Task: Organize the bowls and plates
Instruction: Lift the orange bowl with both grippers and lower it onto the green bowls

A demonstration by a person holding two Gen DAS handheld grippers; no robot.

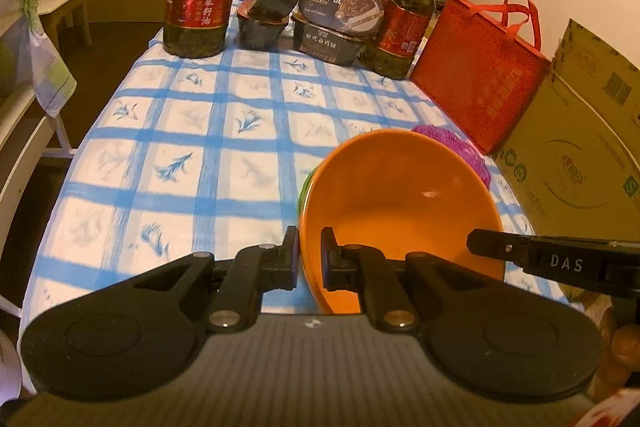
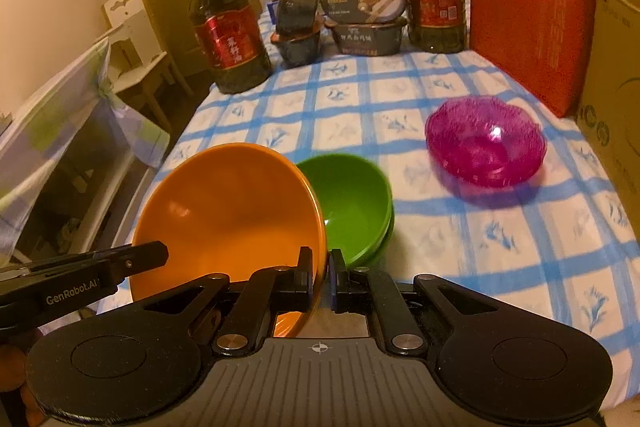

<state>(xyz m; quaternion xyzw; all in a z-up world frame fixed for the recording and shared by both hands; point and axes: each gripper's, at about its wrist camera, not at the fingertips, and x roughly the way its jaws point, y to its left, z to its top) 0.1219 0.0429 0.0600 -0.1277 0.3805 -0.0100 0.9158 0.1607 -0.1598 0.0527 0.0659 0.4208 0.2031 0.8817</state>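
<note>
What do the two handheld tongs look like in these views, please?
Both the left tongs and the right tongs are matte black, with linked arms on silver pivot pins, round side discs and a ribbed grey base. One side reads "DAS", another "GenRobot.AI".

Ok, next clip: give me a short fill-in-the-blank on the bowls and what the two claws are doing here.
1. Both the left claw and the right claw are shut on the rim of the ____ bowl.
2. The bowl right beside the held one is ____.
3. The see-through bowl sitting alone on the checked tablecloth is ____.
4. The bag standing at the table's edge is ____.

Missing words: orange; green; purple; red
</note>
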